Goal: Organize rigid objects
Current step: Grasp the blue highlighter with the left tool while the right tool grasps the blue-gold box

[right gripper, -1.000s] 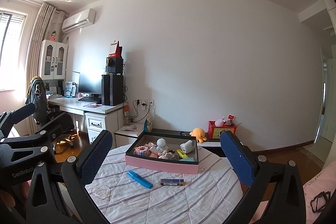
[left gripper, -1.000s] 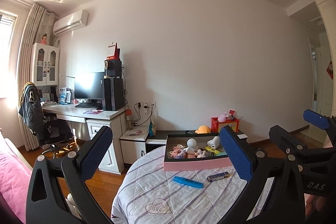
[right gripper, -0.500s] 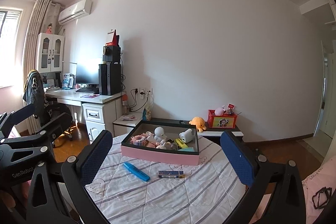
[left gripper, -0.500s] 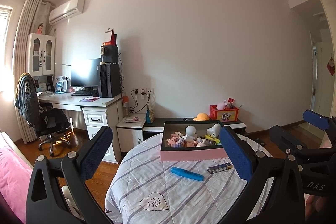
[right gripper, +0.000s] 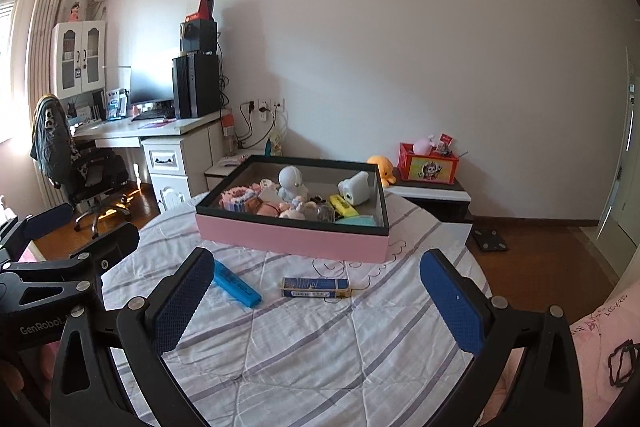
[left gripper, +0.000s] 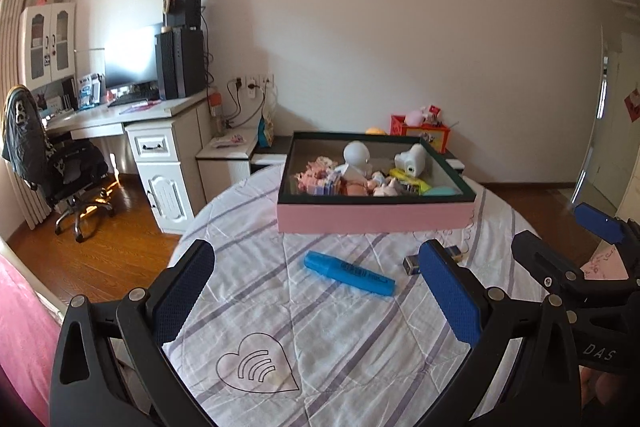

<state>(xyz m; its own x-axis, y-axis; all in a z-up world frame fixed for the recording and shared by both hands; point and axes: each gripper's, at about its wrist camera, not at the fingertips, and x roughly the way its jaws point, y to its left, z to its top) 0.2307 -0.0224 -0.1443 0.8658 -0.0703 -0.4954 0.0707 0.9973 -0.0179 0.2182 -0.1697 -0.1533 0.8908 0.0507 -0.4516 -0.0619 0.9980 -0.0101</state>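
Bedroom with a desk (left gripper: 120, 115), office chair (left gripper: 60, 163) and a white wall at the back; up front a round table under a striped cloth (left gripper: 320, 327). Compared with a second ago both cameras now tilt down and sit closer, so the ceiling has dropped out of view and the tabletop fills the lower half. Reads as the approach starting, nothing grabbed yet.

Pink box (left gripper: 376, 217) sits at the far side of the table, already holding small toys, a white figure (left gripper: 356, 157) and a yellow item. Two loose things remain on the cloth in front of it: a blue marker (left gripper: 348, 273) lying flat, slanted, and just beside it to the right a small dark blue pack (right gripper: 315, 287), also flat. Both apart from the box.

Left gripper (left gripper: 316, 299) is spread wide, empty, above the cloth with the marker showing between its fingers. Right gripper (right gripper: 318, 301) is also spread wide, empty, the pack framed between its fingers.

Likely next: each tool drops on its own item, then into the box.
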